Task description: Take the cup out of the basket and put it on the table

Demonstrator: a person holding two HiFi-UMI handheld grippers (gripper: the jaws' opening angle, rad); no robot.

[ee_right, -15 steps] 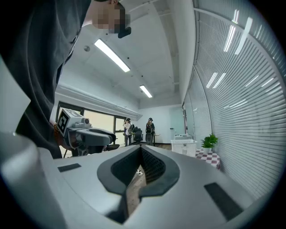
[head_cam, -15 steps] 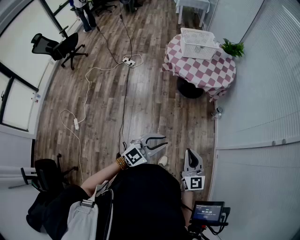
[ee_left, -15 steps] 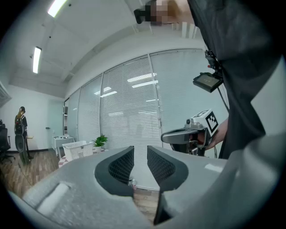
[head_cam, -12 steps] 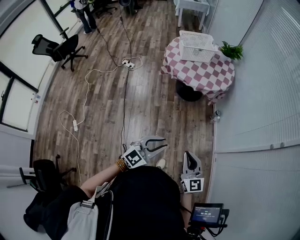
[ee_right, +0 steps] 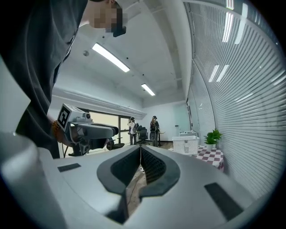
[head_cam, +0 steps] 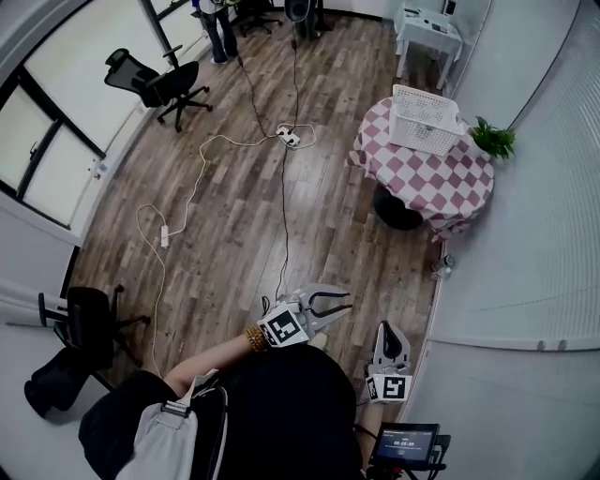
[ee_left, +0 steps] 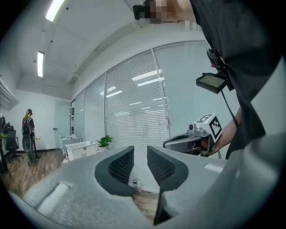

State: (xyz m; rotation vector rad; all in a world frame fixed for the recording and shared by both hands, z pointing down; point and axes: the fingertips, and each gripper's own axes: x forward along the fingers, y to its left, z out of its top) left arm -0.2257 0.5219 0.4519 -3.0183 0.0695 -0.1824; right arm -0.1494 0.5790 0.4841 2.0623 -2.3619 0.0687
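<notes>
A white basket (head_cam: 424,119) stands on a round table with a red-and-white checked cloth (head_cam: 441,183), far across the room. No cup shows; the basket's inside is hidden. My left gripper (head_cam: 339,309) is held close to the body, open, with nothing between its jaws. My right gripper (head_cam: 389,330) hangs beside it, shut and empty. The basket (ee_left: 82,150) appears small and distant in the left gripper view, beyond the open left gripper (ee_left: 140,162). In the right gripper view the basket (ee_right: 186,145) and table (ee_right: 211,155) lie beyond the shut right gripper (ee_right: 140,157).
A potted plant (head_cam: 495,141) stands by the basket. Cables (head_cam: 281,197) and a power strip (head_cam: 289,138) run over the wooden floor. Office chairs (head_cam: 159,80) and people (head_cam: 217,19) are at the far end. A small bottle (head_cam: 441,270) sits by the blind-covered wall.
The head view has shifted: table and basket now sit a little lower and further right, and more of the far end shows. Both grippers keep their places and states.
</notes>
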